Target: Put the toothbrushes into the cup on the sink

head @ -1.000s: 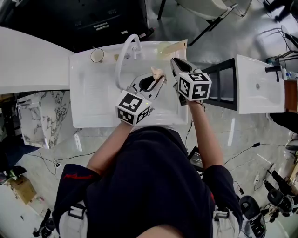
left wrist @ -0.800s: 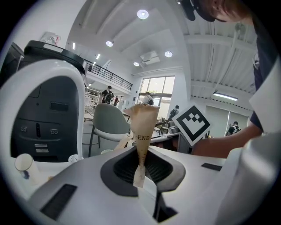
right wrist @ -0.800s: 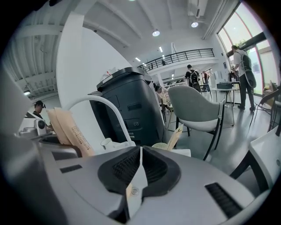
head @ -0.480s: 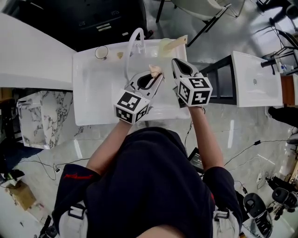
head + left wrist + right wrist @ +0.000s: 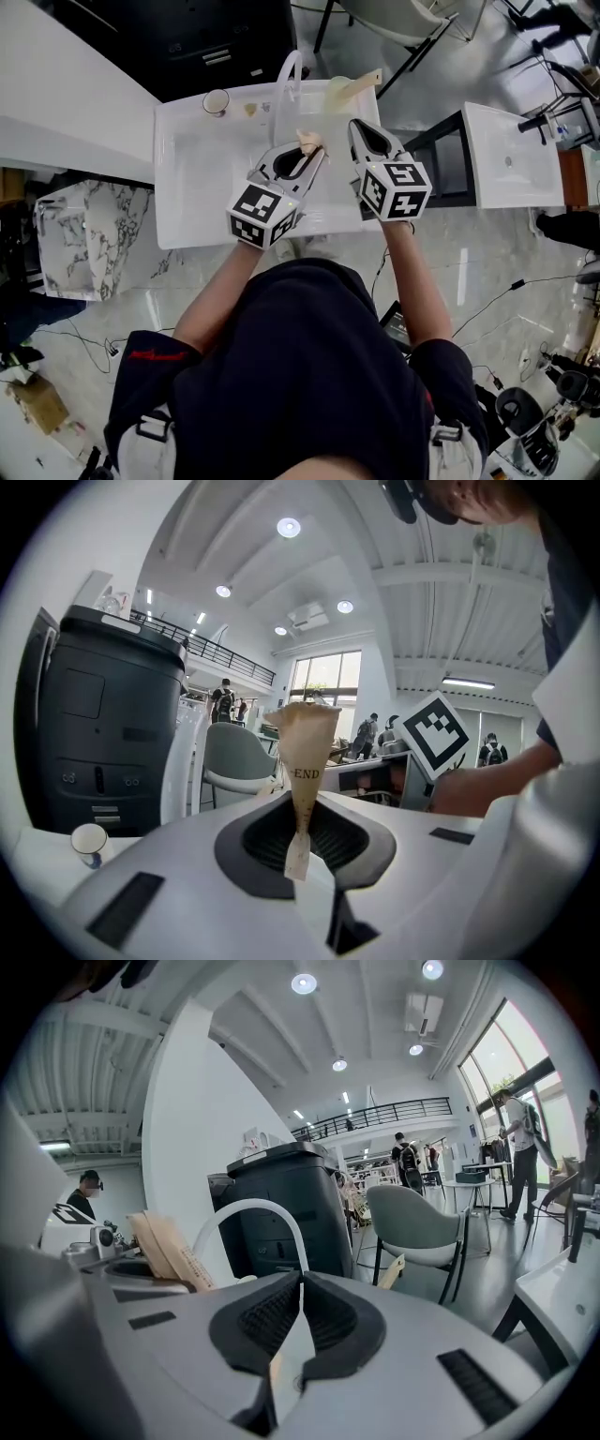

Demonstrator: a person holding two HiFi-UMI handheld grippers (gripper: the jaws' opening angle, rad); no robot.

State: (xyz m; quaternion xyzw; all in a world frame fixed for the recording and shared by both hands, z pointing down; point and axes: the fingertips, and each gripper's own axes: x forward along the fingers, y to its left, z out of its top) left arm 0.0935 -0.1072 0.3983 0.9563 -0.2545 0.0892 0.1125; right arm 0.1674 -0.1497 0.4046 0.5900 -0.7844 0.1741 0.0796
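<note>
My left gripper (image 5: 314, 157) hangs over the white sink (image 5: 192, 178), shut on a toothbrush in a tan paper wrapper (image 5: 308, 142). In the left gripper view the wrapper (image 5: 306, 752), printed "END", stands upright between the pads. My right gripper (image 5: 355, 126) is beside it to the right, jaws shut with nothing between them (image 5: 300, 1307). The cup (image 5: 216, 101) stands on the sink's back left corner, small at lower left in the left gripper view (image 5: 89, 842). A second wrapped toothbrush (image 5: 359, 85) lies at the sink's back right.
The curved white faucet (image 5: 286, 73) rises at the back of the sink, between the cup and the grippers. A dark cabinet (image 5: 98, 724) stands behind the sink. A second white basin (image 5: 511, 169) is off to the right, and a marble block (image 5: 75, 234) to the left.
Both grippers have lifted a little over the basin, and the left still holds its wrapped toothbrush. The head view has shifted, so the sink sits further right in the picture.
</note>
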